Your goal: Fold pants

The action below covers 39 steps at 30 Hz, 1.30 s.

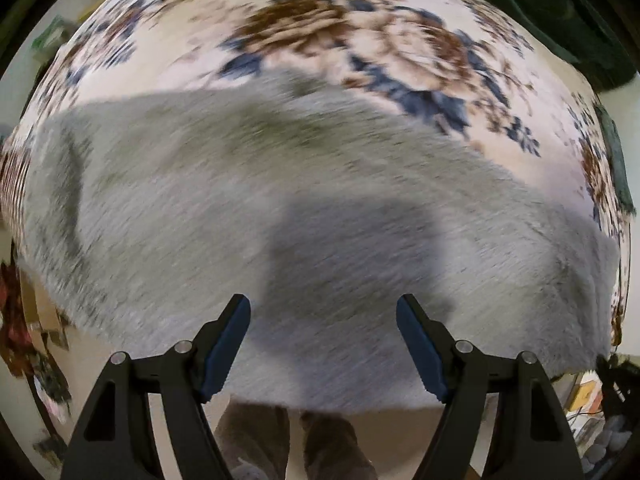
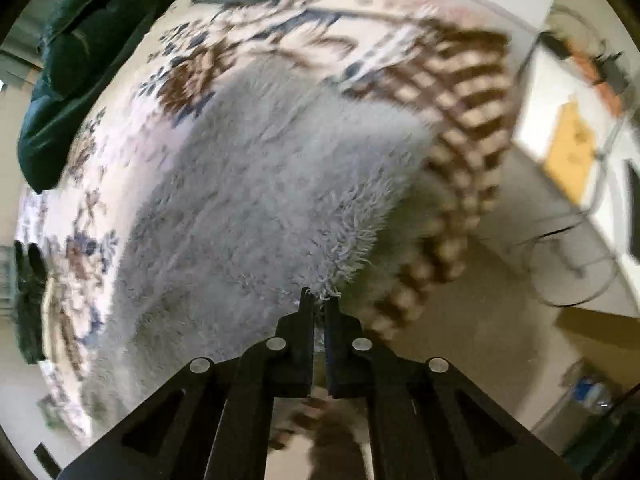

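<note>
Grey fleecy pants [image 1: 280, 208] spread across floral blanket [image 1: 360, 40], near edge hanging toward person's side. Left gripper [image 1: 323, 312] above pants' near part, jaws spread wide, nothing between them, its shadow on fabric. Right gripper [image 2: 319, 300] clenched on fuzzy corner of pants [image 2: 256, 184], fabric edge pinched at fingertips. Dark green cloth [image 2: 80, 60] heaped at blanket's far side. Both views blurred

- Your grey fleece pants [image 2: 256, 184] look shaggy, matt, long-piled cloth.
- Beneath lies a floral cream, brown and blue woven blanket [image 1: 400, 40], matt.
- Your left gripper [image 1: 323, 312] shows matt black plastic, ribbed blue pads [image 1: 226, 350], shiny metal pins.
</note>
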### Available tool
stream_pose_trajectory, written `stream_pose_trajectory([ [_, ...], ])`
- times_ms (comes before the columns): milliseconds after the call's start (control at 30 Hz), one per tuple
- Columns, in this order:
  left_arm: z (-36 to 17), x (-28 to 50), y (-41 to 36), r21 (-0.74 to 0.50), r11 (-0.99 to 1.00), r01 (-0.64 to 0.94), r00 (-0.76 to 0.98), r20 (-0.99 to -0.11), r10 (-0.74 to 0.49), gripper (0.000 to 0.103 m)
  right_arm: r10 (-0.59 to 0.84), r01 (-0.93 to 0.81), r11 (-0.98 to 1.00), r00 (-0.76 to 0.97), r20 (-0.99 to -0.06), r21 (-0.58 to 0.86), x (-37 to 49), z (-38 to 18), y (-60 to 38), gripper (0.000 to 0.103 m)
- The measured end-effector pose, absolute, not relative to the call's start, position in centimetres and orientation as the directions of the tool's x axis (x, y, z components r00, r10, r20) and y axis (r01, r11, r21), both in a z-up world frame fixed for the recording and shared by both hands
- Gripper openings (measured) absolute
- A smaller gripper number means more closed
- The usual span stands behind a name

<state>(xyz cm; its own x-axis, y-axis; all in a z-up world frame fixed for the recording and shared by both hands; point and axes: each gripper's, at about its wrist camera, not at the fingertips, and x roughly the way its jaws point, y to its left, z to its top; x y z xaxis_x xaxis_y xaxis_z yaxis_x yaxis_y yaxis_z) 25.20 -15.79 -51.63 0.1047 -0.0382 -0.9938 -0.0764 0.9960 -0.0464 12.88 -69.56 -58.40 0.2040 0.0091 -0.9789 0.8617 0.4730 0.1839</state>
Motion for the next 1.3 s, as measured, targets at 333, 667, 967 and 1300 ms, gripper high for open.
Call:
stream_pose_trajectory([
  [333,-49.3,22.4,-1.1,-0.053,0.933,-0.357,0.112,-0.994,-0.014,0.074,0.269,0.829,0.484,0.163,-0.949,0.28,14.4,-58.2,-64.6,0.052],
  [667,-49.5,24.8,16.2,-0.154,0.802,-0.577,0.201,-0.979,-0.044,0.074,0.537,0.609,0.664,0.014,-0.843,0.433,21.1,-59.6,-35.4,0.052],
  [967,-54.8,30.4,18.9,-0.386,0.786,-0.483,0.237,-0.922,-0.306,0.02,0.469,0.596,0.737,-0.11,-0.876,0.319,22.5,-63.4,-24.0,0.052],
  [1300,-50.7,27.5,25.1,-0.359,0.779,-0.514,0.393,-0.906,-0.158,0.001,0.39,0.498,0.817,-0.109,-0.914,0.289,25.1,-60.9,-20.3,0.052],
])
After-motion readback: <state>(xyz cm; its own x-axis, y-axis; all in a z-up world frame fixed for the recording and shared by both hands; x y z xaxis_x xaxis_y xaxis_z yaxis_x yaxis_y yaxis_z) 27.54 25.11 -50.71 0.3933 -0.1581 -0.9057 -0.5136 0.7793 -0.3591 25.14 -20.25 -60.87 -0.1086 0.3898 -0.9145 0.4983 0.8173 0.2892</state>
